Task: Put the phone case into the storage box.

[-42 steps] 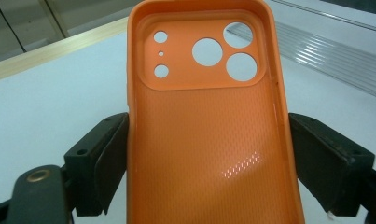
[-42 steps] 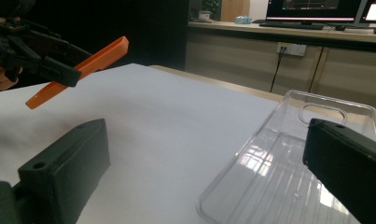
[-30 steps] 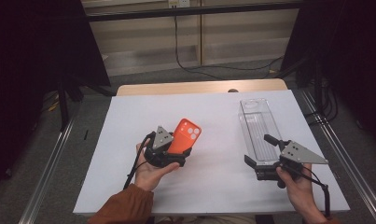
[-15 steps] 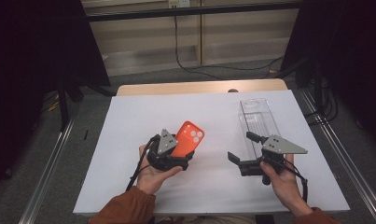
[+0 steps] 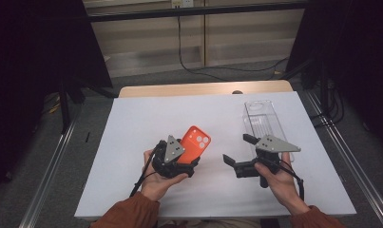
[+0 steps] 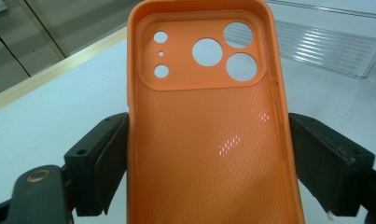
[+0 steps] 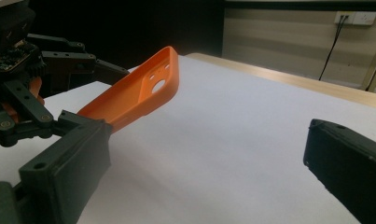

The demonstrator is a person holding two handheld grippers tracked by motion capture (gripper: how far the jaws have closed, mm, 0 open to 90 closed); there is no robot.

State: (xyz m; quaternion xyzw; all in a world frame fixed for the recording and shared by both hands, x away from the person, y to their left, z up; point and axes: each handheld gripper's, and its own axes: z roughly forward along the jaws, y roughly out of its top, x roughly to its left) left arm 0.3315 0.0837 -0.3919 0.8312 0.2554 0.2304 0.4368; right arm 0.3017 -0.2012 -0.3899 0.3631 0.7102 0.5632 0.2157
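Leftward slides the right hand-held gripper [image 5: 237, 150], jaws wide apart and empty, lower centre; left hand-held gripper [image 5: 186, 159] clamps the orange phone case [image 5: 195, 145], mid-frame over the tabletop [image 5: 132, 123]. No readable writing.

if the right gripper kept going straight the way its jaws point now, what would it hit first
Probably the orange phone case held in the left gripper. The right gripper is open and aimed across the table toward it, with bare tabletop between them; depth is uncertain, so it might pass just beside the case.
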